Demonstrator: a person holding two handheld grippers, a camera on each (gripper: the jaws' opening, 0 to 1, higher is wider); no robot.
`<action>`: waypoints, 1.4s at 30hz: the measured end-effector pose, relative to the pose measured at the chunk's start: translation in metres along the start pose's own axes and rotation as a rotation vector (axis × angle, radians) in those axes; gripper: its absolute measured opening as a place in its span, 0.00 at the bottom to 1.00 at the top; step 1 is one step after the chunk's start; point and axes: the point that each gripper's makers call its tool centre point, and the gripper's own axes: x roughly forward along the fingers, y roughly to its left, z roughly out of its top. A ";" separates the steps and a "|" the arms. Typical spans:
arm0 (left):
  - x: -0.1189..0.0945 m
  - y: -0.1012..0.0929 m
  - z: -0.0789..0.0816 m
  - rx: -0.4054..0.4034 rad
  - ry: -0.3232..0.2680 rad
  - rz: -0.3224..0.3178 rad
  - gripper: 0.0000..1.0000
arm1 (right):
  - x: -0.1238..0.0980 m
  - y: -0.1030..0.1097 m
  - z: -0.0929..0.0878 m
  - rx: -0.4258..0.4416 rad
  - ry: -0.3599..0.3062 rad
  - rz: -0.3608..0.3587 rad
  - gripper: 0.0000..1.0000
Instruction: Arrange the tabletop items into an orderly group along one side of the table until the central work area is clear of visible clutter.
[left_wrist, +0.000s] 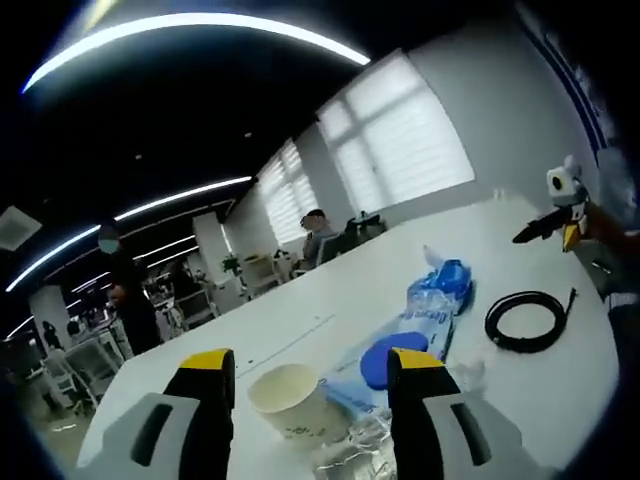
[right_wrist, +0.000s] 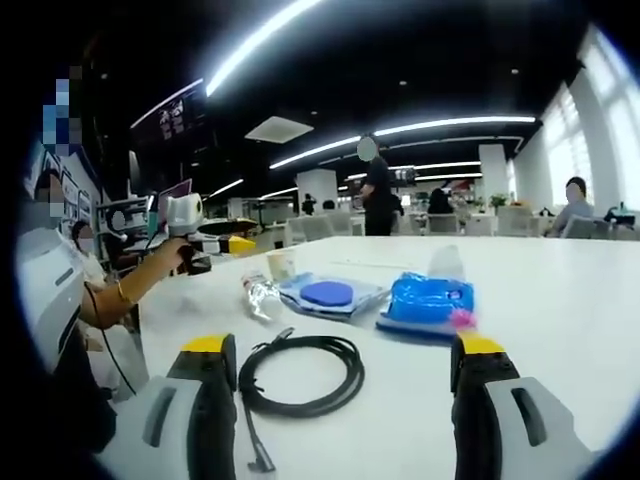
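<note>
our left tongs (left_wrist: 312, 400) are wide open around a paper cup (left_wrist: 287, 398). our right tongs (right_wrist: 340, 400) gape, holding nothing, over a black cable (right_wrist: 300, 375) on the white table (right_wrist: 560, 300).

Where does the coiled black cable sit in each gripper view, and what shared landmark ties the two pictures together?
Left gripper view: the coiled black cable lies on the white table, right of centre, beyond the right jaw.
Right gripper view: the cable lies low in the picture, between the two jaws, nearer the left one.
Shared landmark: the blue plastic bag, just beyond the cable in the right gripper view and beside it in the left.
</note>
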 end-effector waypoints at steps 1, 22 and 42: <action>0.000 -0.004 0.001 0.011 0.001 -0.019 0.61 | 0.000 0.000 0.000 -0.001 0.002 0.000 0.86; -0.001 -0.079 -0.001 0.203 0.089 -0.299 0.61 | -0.006 0.000 -0.008 0.001 0.003 0.017 0.88; 0.008 -0.111 -0.008 0.319 0.153 -0.372 0.60 | -0.014 -0.006 -0.015 0.023 -0.003 0.005 0.87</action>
